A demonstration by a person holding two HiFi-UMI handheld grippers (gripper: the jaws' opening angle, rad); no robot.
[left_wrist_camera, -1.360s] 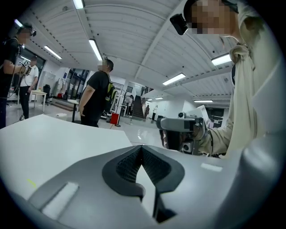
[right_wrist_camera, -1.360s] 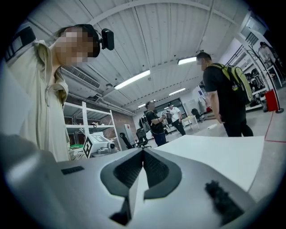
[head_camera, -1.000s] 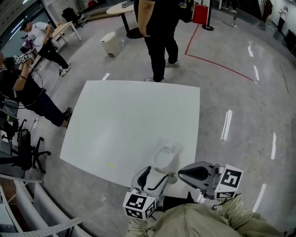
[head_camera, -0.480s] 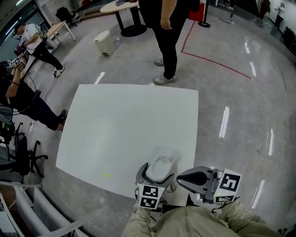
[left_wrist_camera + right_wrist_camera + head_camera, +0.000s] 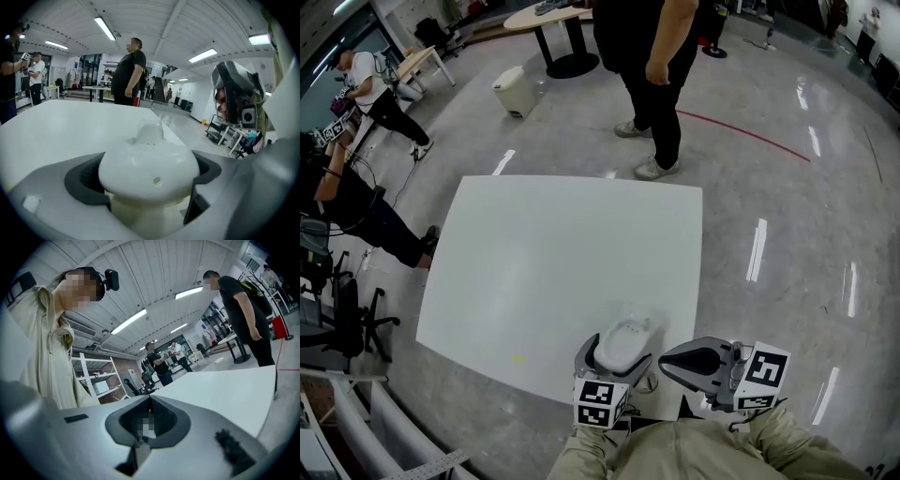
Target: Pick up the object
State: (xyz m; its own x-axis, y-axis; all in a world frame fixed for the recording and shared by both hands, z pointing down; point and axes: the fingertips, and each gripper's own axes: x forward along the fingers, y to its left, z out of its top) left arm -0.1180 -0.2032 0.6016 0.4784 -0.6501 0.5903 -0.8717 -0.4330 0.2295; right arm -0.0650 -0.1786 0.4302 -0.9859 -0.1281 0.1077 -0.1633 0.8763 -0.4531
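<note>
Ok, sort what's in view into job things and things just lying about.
Job: rounded white plastic object; left gripper, fingers just been opening, object between them; white rectangular table.
Lying about: right gripper, shut, idle; beige floor bin; black office chair.

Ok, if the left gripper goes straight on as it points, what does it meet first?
The white object, already between the left gripper's jaws, which have just been opening; then likely the table.
</note>
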